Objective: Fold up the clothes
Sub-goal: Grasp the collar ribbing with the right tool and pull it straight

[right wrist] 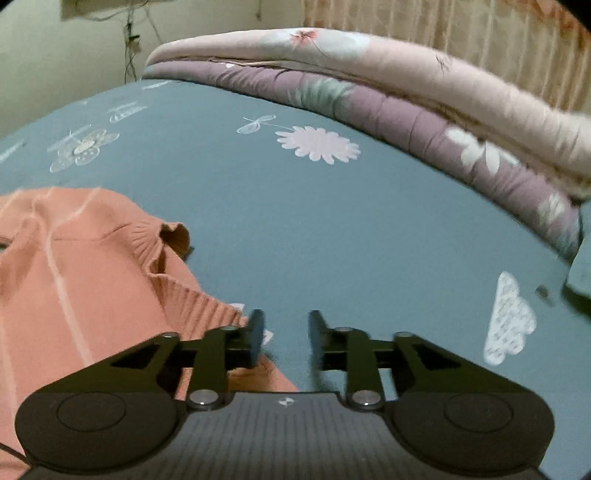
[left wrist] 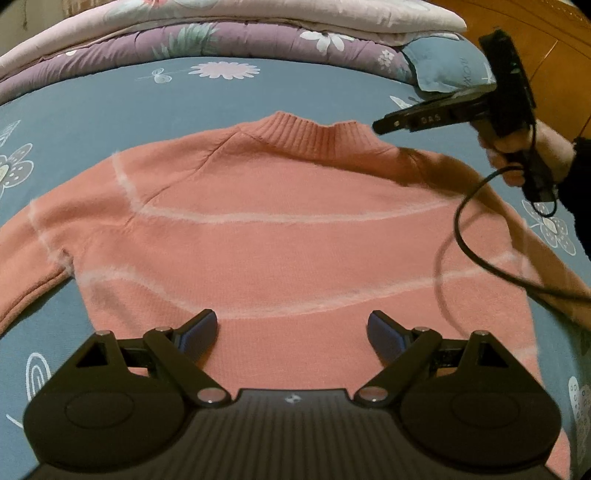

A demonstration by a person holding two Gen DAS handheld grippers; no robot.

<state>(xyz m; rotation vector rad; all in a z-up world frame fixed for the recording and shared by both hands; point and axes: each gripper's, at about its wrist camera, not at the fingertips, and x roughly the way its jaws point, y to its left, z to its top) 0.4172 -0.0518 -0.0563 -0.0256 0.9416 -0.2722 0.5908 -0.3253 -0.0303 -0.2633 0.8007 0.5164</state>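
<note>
The left gripper (left wrist: 291, 332), fingers spread wide and holding nothing, hovers over the hem half of the pink sweater (left wrist: 280, 229), which lies flat on the blue floral bedsheet (left wrist: 110, 110), collar pointing straight ahead. The right gripper (right wrist: 286, 336), fingers also apart and empty, hovers nearer the ribbed collar (right wrist: 166, 254), just to its left, held level in a hand (left wrist: 517, 155).

A sweater (left wrist: 280, 236) lies flat on the bedsheet (left wrist: 110, 103), with stacked quilts (left wrist: 229, 33) behind its collar.
</note>
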